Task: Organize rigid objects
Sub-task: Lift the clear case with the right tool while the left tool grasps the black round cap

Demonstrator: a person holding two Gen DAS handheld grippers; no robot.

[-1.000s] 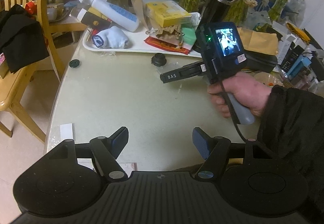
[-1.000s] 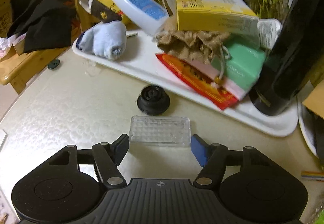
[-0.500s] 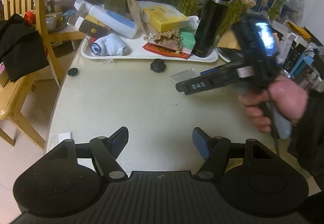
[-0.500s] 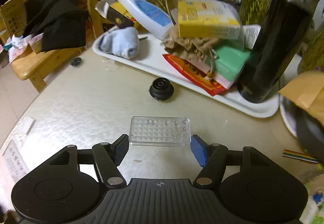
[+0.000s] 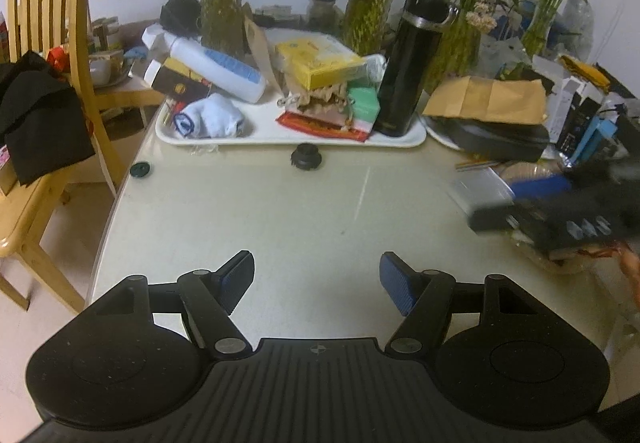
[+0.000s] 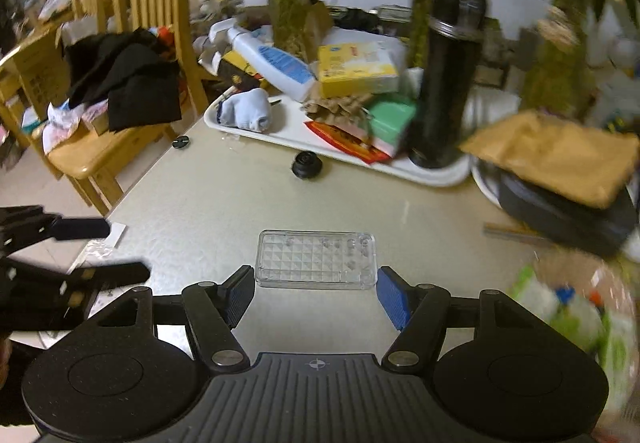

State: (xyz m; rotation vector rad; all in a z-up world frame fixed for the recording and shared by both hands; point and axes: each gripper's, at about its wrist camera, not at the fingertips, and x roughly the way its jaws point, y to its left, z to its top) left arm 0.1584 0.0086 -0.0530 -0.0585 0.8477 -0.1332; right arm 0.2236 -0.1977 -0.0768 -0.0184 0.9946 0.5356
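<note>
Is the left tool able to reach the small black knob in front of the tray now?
Probably yes. The left tool is open and empty, and only bare table lies between it and the knob, which stands apart from the tray.

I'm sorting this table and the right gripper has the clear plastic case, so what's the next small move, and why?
Probably carry the clear plastic case toward the white tray and set it on the bare patch near the rolled sock. The right gripper holds it between its pads above the table, and the left gripper is empty.
</note>
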